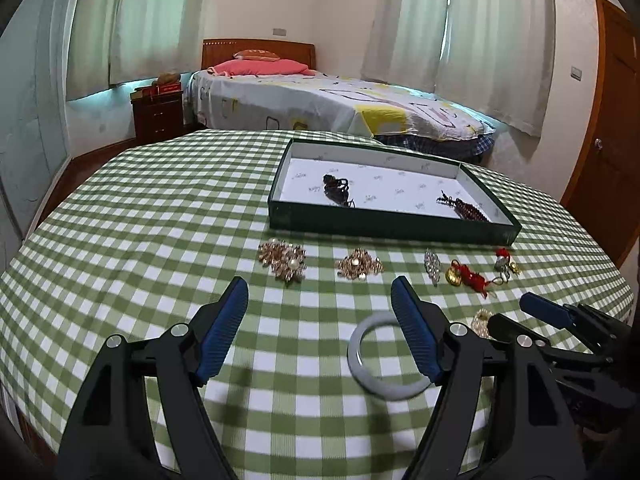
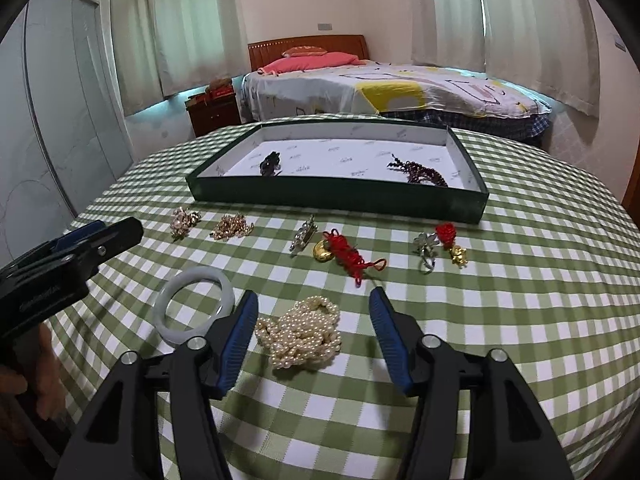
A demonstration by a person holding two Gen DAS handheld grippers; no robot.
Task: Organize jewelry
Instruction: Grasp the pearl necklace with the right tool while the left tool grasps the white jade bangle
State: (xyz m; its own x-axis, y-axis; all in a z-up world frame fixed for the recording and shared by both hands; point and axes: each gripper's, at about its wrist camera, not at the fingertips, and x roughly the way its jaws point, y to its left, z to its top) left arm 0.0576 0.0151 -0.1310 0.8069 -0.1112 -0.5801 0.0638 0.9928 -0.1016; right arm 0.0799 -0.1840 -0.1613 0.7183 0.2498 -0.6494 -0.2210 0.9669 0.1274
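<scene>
Both tools tilt down over the near edge of the surface, jaws spread and holding nothing. The left tool point(image 1: 320, 320) has the pale bangle point(image 1: 386, 356) behind its right finger; the right tool point(image 2: 312, 328) straddles the pearl necklace point(image 2: 302, 338). Beyond lie brooches point(image 1: 282, 260), red-cord charms point(image 2: 352, 258) and the green tray point(image 1: 384, 226) toward the far edge.

From my left wrist view, the pearl necklace point(image 1: 482, 322) beside the bangle point(image 1: 384, 358) is mostly hidden behind the right gripper point(image 1: 548, 312).
</scene>
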